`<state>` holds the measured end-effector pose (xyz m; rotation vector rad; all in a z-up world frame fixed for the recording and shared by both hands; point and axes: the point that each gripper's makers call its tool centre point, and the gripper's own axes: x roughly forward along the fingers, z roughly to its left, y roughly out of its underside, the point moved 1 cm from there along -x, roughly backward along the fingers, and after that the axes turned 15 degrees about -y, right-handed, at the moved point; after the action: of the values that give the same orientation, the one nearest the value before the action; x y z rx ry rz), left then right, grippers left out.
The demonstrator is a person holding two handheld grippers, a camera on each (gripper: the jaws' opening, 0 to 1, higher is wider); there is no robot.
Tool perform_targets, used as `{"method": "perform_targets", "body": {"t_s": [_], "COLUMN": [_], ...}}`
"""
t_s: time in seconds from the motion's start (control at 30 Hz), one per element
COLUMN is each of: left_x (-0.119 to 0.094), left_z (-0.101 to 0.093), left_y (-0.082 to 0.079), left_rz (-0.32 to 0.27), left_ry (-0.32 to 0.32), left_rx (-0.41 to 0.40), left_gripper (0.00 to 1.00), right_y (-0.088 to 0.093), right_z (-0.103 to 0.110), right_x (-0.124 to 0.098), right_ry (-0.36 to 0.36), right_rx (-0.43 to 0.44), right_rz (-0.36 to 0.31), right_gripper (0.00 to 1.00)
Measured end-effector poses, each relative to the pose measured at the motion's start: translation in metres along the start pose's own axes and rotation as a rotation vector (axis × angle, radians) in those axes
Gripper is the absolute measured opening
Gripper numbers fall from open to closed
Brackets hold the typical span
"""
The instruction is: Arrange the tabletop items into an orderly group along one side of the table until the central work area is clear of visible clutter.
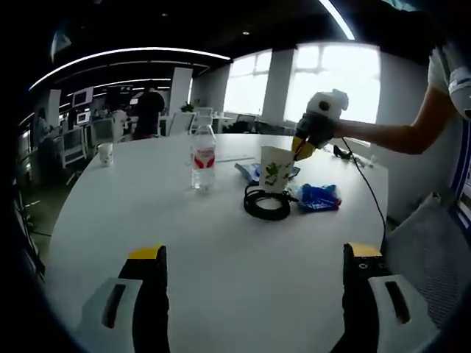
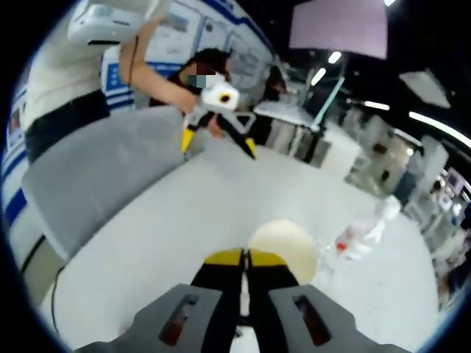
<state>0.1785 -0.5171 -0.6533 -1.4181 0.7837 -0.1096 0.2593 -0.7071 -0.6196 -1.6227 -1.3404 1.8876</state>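
Note:
On the round white table [image 1: 147, 220] stand a clear water bottle [image 1: 203, 158] with a red label and a paper cup [image 1: 274, 169] printed with green leaves. A coiled black cable [image 1: 266, 204] and a blue packet [image 1: 318, 196] lie in front of the cup. My right gripper [image 1: 300, 151] is shut on the cup's right rim. In the right gripper view its jaws [image 2: 245, 257] meet at the edge of the cup's mouth [image 2: 287, 246], with the bottle [image 2: 359, 237] beyond. My left gripper [image 1: 255, 254] is open near the front of the table, holding nothing; it also appears open in the right gripper view [image 2: 218, 143].
A flat blue and white item [image 1: 249, 171] lies behind the cup, and a small white cup [image 1: 106, 153] stands at the far left edge. A thin black cord [image 1: 366, 184] runs off the right side. A grey chair [image 1: 434, 250] stands beside the table.

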Motion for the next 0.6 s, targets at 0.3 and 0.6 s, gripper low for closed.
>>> {"method": "perform_targets", "body": {"t_s": [0.3, 0.6], "left_x": [0.003, 0.005], "left_z": [-0.007, -0.005], "left_y": [-0.007, 0.000], "left_rz": [-0.025, 0.008], "left_ry": [0.004, -0.015], "left_rx": [0.064, 0.114], "left_gripper": [0.98, 0.97], "right_y": [0.024, 0.048], "right_z": [-0.043, -0.076], "right_x": [-0.014, -0.018], "right_ry": [0.033, 0.046], "right_rx": [0.019, 0.008], "right_rz": [0.029, 0.074], "right_gripper": [0.00, 0.00]}}
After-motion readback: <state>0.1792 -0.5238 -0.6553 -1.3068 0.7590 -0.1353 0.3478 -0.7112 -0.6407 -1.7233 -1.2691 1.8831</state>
